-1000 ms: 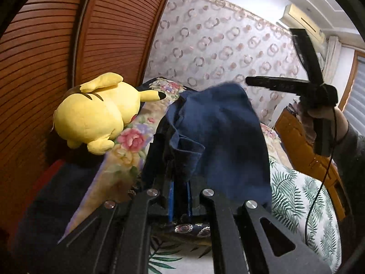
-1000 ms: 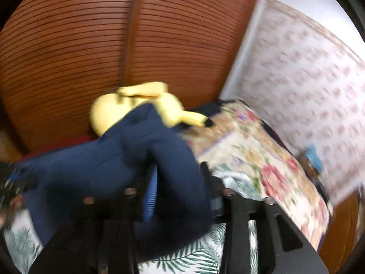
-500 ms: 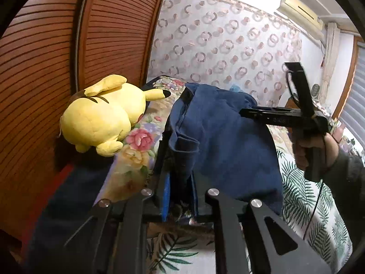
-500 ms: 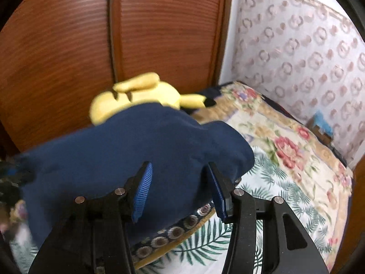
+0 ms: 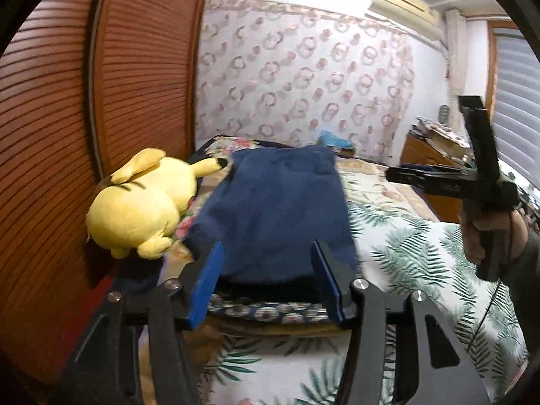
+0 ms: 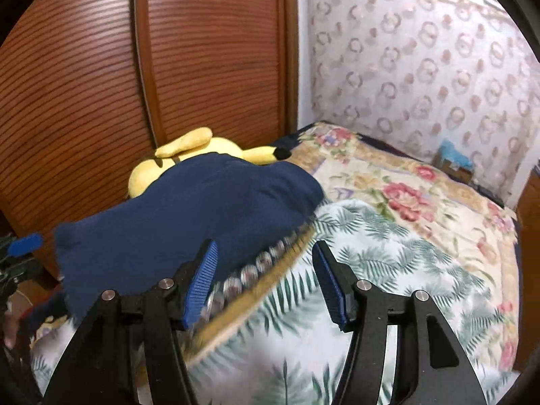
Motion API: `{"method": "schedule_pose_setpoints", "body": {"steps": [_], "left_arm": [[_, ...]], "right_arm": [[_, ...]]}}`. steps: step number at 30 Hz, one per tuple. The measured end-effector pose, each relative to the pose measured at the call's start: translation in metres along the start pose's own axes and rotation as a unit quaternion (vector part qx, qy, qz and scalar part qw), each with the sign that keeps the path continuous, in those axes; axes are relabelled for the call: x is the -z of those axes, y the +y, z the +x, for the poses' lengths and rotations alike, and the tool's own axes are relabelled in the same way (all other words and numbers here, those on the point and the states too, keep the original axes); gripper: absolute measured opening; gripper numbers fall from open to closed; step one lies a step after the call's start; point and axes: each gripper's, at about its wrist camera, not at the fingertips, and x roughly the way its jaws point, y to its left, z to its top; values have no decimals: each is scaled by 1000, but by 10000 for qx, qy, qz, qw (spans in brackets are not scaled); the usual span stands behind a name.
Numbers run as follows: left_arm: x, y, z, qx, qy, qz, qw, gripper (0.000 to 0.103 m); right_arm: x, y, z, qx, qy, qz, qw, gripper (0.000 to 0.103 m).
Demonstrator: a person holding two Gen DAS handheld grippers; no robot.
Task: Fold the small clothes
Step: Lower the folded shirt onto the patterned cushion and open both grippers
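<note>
A folded navy blue garment (image 5: 276, 209) is being left lying on the bed (image 5: 415, 253), resting on the raised floral bedding with its near edge hanging over a dark patterned border. Just beside it on the left, a yellow plush toy (image 5: 141, 206) is being seen lying against the louvred wooden doors (image 5: 101, 101). The left gripper (image 5: 266, 273) is being held just in front of the garment's near edge, and its jaws are opening; the blue pads (image 5: 206, 280) are being kept apart from the cloth, so nothing is being grasped. In the right wrist view, the right gripper (image 6: 266, 276) is being held off to the side of the garment (image 6: 189, 216), above the palm-leaf sheet (image 6: 371, 256); its jaws are opening too, and only bedding is being seen between its fingers, with no cloth gripped. In the left wrist view, the right gripper's black frame (image 5: 472, 182) is being carried by a hand (image 5: 486, 233) at the right of the picture, well apart from the garment. Both views are being slightly blurred. A patterned wall (image 5: 303, 77) is being shown behind the bed.
</note>
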Motion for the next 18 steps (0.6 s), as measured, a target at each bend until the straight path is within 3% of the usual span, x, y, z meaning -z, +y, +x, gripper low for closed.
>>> {"method": "schedule_pose_setpoints", "body": {"steps": [6,18], "left_arm": [[-4,-44,-14,222,-67,307,9993,54],[-10,-112,-41,636,-188,681,9955,54]], "right_arm": [[36,-1,-78,356,-291,251,9986,60],[97,-2,-185,977,-723,757,9897,82]]}}
